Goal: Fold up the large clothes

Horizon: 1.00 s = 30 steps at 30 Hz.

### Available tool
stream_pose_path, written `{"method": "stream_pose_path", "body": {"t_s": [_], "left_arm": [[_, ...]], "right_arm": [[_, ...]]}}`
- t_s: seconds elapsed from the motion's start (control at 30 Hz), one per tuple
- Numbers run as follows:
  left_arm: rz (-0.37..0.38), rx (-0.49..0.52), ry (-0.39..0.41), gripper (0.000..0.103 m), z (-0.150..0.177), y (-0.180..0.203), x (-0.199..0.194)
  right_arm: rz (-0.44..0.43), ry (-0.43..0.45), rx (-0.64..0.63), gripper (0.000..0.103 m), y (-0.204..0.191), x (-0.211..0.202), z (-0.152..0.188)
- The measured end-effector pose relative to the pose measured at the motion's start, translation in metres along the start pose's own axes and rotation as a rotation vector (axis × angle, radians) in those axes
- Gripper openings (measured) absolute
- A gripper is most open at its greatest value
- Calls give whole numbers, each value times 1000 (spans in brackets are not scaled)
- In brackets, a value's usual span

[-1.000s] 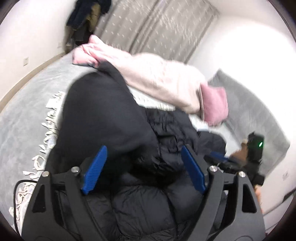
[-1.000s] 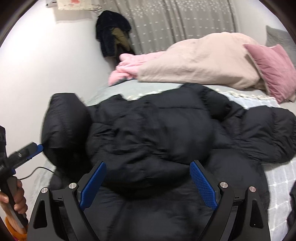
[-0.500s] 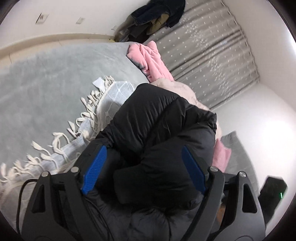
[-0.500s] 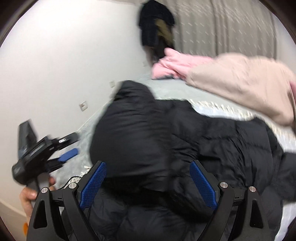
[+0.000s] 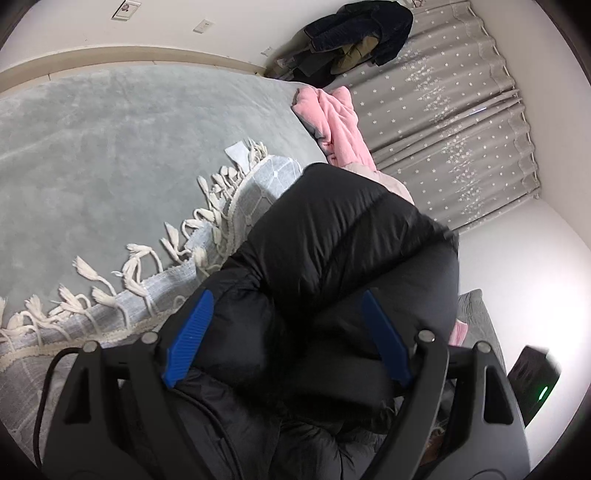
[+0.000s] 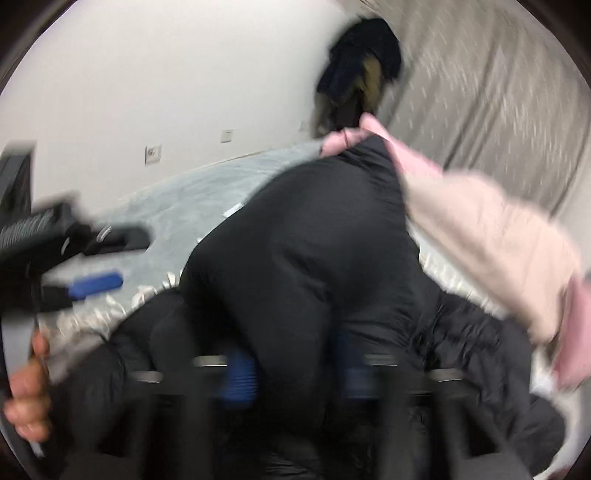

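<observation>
A large black puffer jacket lies on a bed, one part bulging up in a rounded hump. It also fills the right wrist view. My left gripper is open, its blue pads on either side of a fold of the jacket. My right gripper is blurred by motion; its blue pads stand closer together with jacket fabric between them. The left gripper also shows at the left edge of the right wrist view, held by a hand.
A grey blanket covers the bed, with a fringed checked throw under the jacket. A pink garment and a beige quilt lie behind. Dark coats hang by the grey curtain.
Both grippers swung left toward the jacket's raised end. The right gripper's pads came closer together around jacket fabric, and its view blurred. The left gripper stayed open.
</observation>
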<state>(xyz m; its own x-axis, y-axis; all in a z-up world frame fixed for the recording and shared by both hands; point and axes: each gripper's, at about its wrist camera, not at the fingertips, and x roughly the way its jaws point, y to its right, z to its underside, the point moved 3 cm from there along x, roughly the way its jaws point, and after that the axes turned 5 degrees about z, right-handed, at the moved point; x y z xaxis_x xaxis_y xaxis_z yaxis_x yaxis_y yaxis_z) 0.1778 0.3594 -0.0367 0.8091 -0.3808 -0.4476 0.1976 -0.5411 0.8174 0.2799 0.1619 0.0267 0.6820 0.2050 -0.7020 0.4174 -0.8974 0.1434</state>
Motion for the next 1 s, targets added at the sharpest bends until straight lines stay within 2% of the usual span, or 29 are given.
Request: {"method": "stream_pose_path", "body": {"t_s": [0.13, 0.17, 0.3, 0.33, 0.4, 0.43, 0.47, 0.5, 0.57, 0.67, 0.77, 0.83, 0.9, 1.0], "left_arm": [[-50, 70, 52, 81, 3, 16, 0], [-62, 95, 57, 79, 5, 24, 1], [-121, 281, 44, 75, 19, 73, 14], [-119, 334, 31, 75, 24, 90, 20], [-105, 404, 4, 74, 33, 120, 33], [-94, 437, -5, 74, 37, 139, 40], [-76, 473, -14, 74, 40, 159, 49], [-69, 499, -19, 74, 42, 173, 56], [-72, 578, -43, 74, 51, 205, 77], [-95, 682, -81, 74, 77, 241, 111], [-83, 767, -88, 74, 117, 262, 144], [-145, 867, -107, 75, 146, 270, 175], [-264, 929, -136, 75, 163, 267, 216], [-322, 875, -154, 75, 153, 265, 246]], "right_arm": [[-166, 82, 252, 10, 65, -33, -14], [-251, 94, 351, 10, 91, -42, -14], [-534, 114, 693, 10, 182, -57, 1], [-555, 124, 753, 11, 202, -59, 7], [-480, 139, 870, 15, 250, -66, 29], [-388, 141, 907, 19, 273, -72, 44], [-340, 140, 922, 36, 284, -76, 51], [-275, 142, 948, 58, 301, -83, 66], [-184, 162, 985, 69, 326, -98, 91], [-60, 143, 1005, 71, 365, -115, 126], [57, 110, 1032, 72, 403, -132, 162], [130, 91, 1057, 72, 426, -147, 189], [212, 69, 1086, 75, 454, -161, 222], [285, 14, 1138, 76, 499, -167, 263]]}}
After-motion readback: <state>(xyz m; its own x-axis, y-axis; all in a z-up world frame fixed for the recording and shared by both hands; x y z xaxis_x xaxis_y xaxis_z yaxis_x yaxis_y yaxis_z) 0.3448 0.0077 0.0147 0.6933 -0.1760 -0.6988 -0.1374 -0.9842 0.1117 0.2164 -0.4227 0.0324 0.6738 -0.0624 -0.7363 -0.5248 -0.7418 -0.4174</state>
